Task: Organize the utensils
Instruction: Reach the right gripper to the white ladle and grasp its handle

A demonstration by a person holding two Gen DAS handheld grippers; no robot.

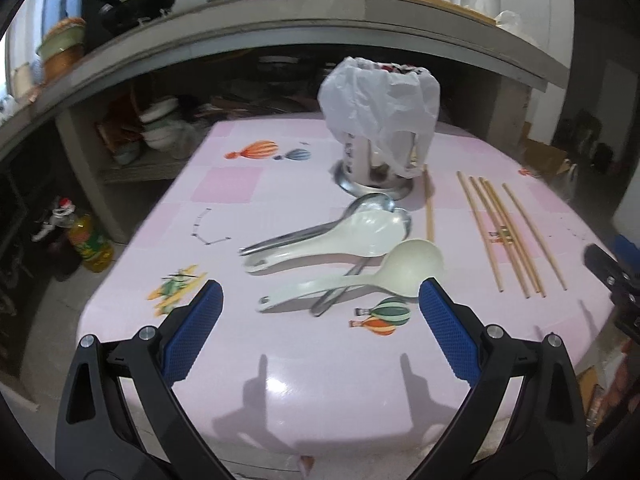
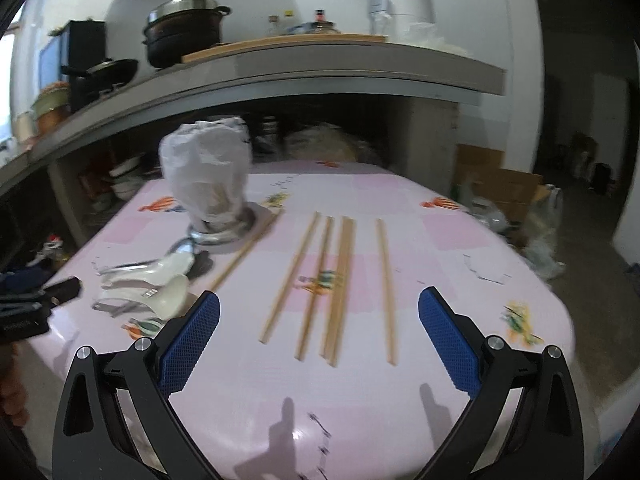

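Observation:
A metal utensil holder (image 1: pixel 372 168) draped with a white plastic bag (image 1: pixel 376 100) stands at the far middle of the pink table (image 1: pixel 320 380). In front of it lie a white rice paddle (image 1: pixel 340 240), a cream ladle (image 1: pixel 384 276) and metal spoons (image 1: pixel 360 208). Several wooden chopsticks (image 1: pixel 504 232) lie to the right, one more (image 1: pixel 429 208) beside the holder. My left gripper (image 1: pixel 320 300) is open and empty, just short of the ladle. My right gripper (image 2: pixel 319 312) is open and empty, above the chopsticks' (image 2: pixel 340 280) near ends; the holder (image 2: pixel 216 216) is far left.
A grey counter (image 1: pixel 280 28) with pots and a white appliance runs behind the table; bowls sit on shelves below. An oil bottle (image 1: pixel 90 244) stands on the floor at left. Cardboard boxes (image 2: pixel 500 184) stand on the right. The other gripper (image 1: pixel 612 276) shows at the right edge.

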